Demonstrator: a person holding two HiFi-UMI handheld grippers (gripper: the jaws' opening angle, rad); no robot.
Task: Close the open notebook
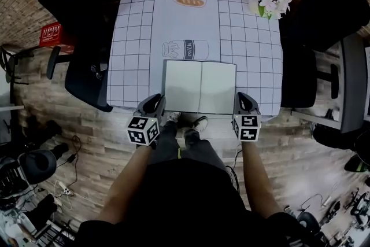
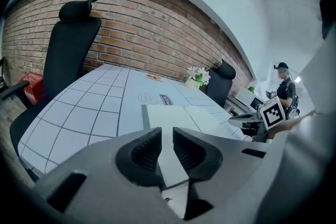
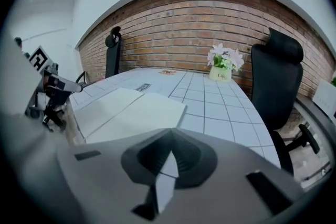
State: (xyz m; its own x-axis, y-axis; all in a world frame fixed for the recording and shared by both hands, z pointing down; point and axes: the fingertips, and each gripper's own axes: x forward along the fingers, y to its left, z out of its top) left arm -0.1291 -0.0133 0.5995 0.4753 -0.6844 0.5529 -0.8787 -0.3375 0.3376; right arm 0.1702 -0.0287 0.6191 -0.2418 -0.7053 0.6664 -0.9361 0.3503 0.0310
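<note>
The open notebook [image 1: 200, 87] lies flat with blank white pages at the near edge of the white checked table [image 1: 133, 37]. My left gripper [image 1: 156, 100] hovers just off its near left corner, and my right gripper [image 1: 243, 96] just off its near right corner. In the left gripper view the notebook [image 2: 181, 115] lies beyond the left gripper [image 2: 167, 132], whose jaws stand a narrow gap apart with nothing between them. In the right gripper view the notebook [image 3: 126, 107] sits ahead and to the left of the right gripper [image 3: 171, 132], whose jaw tips meet on nothing.
A vase of white flowers [image 1: 269, 0] stands at the table's far right corner. Black office chairs flank the table at left [image 1: 87, 66] and right [image 1: 300, 75]. A red crate [image 1: 51, 34] sits on the floor far left. A person [image 2: 286, 92] stands beyond the table's right side.
</note>
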